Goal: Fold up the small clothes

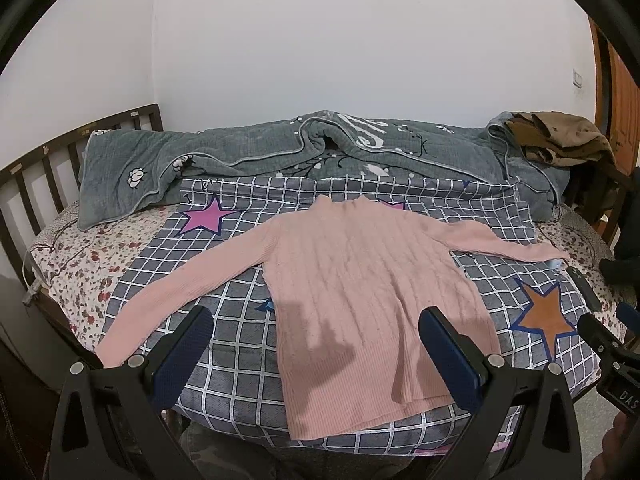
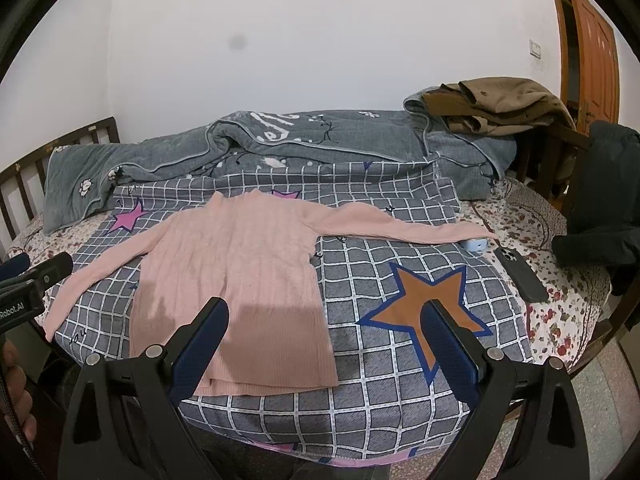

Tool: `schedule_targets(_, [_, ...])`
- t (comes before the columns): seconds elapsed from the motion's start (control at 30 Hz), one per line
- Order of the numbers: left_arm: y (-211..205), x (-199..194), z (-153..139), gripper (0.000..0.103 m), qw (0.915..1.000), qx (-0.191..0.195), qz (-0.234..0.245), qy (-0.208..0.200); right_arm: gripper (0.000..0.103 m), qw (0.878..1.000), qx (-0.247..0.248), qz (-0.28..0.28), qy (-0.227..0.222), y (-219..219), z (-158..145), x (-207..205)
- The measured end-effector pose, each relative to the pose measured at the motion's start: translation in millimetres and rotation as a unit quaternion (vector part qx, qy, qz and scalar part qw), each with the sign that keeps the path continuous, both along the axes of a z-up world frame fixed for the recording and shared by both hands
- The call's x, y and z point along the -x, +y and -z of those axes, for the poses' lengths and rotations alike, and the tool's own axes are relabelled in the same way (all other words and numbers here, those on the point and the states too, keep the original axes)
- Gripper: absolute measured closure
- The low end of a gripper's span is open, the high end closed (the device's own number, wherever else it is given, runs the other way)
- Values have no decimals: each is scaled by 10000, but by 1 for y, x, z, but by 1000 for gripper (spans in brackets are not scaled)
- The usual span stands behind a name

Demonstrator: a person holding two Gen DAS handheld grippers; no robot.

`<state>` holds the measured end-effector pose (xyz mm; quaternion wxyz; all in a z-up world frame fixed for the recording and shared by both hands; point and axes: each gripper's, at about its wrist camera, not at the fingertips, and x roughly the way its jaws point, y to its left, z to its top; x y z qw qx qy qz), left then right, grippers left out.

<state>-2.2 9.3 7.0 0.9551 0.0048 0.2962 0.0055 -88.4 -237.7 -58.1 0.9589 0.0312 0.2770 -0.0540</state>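
The pink ribbed-knit sweater (image 1: 360, 280) looks soft and matt. The grey checked cotton-like sheet (image 1: 240, 360) is smooth; the dark slatted wooden headboard (image 1: 48, 156) is faintly glossy. The grey quilted blanket (image 2: 280, 140) looks plush.

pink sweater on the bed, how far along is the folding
Done: the pink sweater lies flat on the checked cover, both sleeves spread out. In hand: nothing; the left gripper and right gripper hover open, jaws empty. Left: every fold, sleeves in, then the body.

Soft, even indoor light fills the room. Gripper shadows fall on the pink sweater (image 1: 360, 280). Fisheye edges bend and vignette black.
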Motion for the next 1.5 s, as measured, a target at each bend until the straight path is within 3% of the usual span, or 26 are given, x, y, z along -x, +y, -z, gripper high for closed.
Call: schedule_targets(1.5, [-1,7,-8,0,9998,111,106,-96,8,10000,42,-2,-4,2,2,1])
